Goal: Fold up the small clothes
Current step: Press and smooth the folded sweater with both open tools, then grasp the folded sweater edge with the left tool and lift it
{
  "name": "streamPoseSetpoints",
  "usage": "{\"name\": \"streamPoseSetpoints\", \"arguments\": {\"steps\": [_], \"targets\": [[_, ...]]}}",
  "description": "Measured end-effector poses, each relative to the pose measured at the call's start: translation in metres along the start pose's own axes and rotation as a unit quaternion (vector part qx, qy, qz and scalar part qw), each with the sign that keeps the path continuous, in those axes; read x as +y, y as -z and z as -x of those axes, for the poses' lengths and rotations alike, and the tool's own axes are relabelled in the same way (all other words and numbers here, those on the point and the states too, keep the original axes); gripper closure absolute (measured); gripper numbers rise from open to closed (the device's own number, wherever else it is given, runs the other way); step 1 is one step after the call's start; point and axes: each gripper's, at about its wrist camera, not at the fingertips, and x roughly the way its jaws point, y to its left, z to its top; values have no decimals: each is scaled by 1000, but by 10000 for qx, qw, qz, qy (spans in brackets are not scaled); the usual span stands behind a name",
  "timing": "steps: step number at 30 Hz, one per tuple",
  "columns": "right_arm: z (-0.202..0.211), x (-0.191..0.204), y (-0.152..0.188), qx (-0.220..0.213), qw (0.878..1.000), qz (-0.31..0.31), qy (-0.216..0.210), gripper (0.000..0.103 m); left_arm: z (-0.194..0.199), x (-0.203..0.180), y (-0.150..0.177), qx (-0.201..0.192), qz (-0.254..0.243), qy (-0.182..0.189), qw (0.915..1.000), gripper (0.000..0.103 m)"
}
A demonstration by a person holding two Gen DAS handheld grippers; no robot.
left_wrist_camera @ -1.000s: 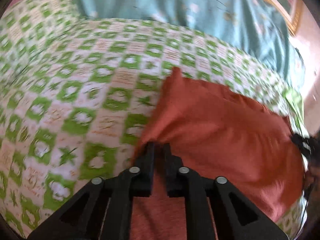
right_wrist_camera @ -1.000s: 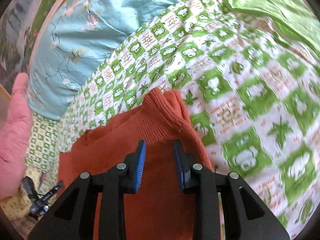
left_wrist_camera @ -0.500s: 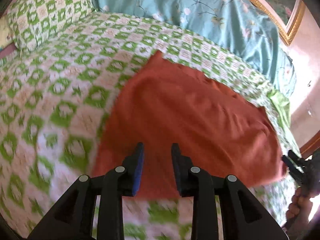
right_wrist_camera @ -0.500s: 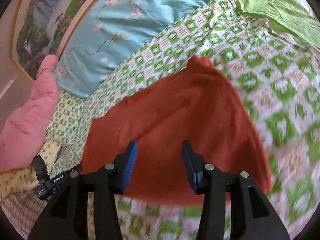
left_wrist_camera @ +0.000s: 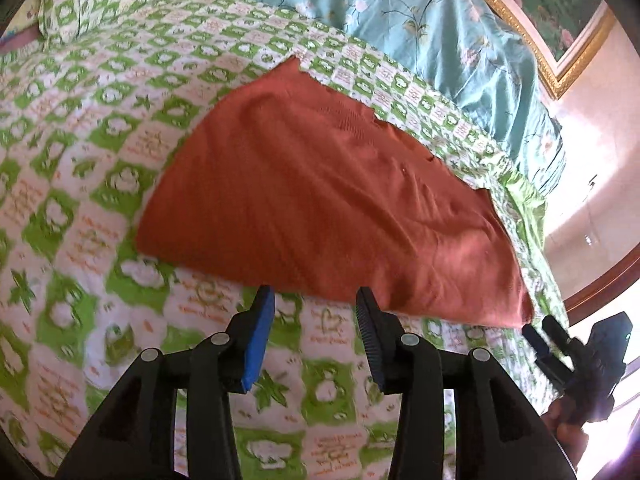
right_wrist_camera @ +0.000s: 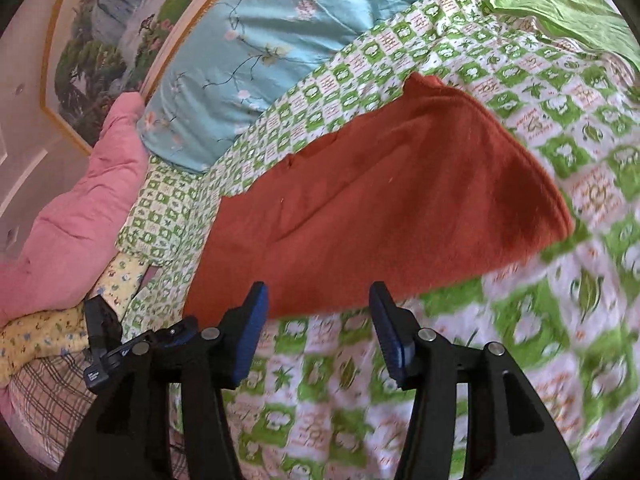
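While both grippers hang above a bed, a rust-red garment (left_wrist_camera: 328, 200) lies spread flat on the green-and-white checked quilt (left_wrist_camera: 80, 152), filling the middle of each wrist view. Seen from the left wrist, the left gripper (left_wrist_camera: 314, 304) sits at lower centre with its jaws wide apart and holding nothing; their tips stand just short of the garment's near edge, over bare quilt. At the lower right of that frame the right gripper (left_wrist_camera: 546, 330) shows beside the garment's near right corner, a hand (left_wrist_camera: 568, 428) partly visible behind it. From the right wrist, the right gripper (right_wrist_camera: 318, 300) likewise has its jaws spread wide and empty, its tips overlapping the garment's (right_wrist_camera: 380, 184) near edge in the picture; whether they touch the cloth cannot be told. The left gripper (right_wrist_camera: 132, 344) appears at the lower left of that frame, close to the garment's near left corner. A teal floral cover (right_wrist_camera: 256, 52) lies along the far side of the quilt (right_wrist_camera: 560, 320), a pink blanket (right_wrist_camera: 68, 224) is bunched at the left, and a framed painting (right_wrist_camera: 104, 40) hangs at upper left.
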Motion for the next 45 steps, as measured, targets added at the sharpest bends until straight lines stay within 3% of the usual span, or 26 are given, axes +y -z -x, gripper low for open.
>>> {"name": "streamPoseSetpoints", "arguments": {"steps": [5,13,22,25,27,31,36,40,45], "targets": [[2,7,11,74,9999,49,-128,48,-3,10,8,9,381,234,9990,43],[2,12,14,89,9997,70,-229,47,-10,33,5,-104,1004,394,9941,42],[-4,16,13,177,9991,86,-371,47,-29,47,-28,-328,1303,330,9904,41],[-7,14,10,211,9990,34,-382,47,-32,45,-37,-421,1233,115,9914,47],[-10,12,7,243,9989,15,-398,47,-36,43,-45,-545,1150,-116,9918,67],[-13,5,-5,240,9990,-9,-387,47,-42,41,-54,-588,1093,-209,9920,86],[-10,-9,-32,86,9994,-92,-314,47,-31,-13,-61,-858,-25,-830,9928,93],[-8,-27,-55,1,9990,-225,-379,47,-19,-68,-65,-1103,-791,-698,9883,93],[-5,-49,-87,-46,9981,-392,-483,47,-28,-155,-49,-1172,-2004,-395,9719,94]]}}
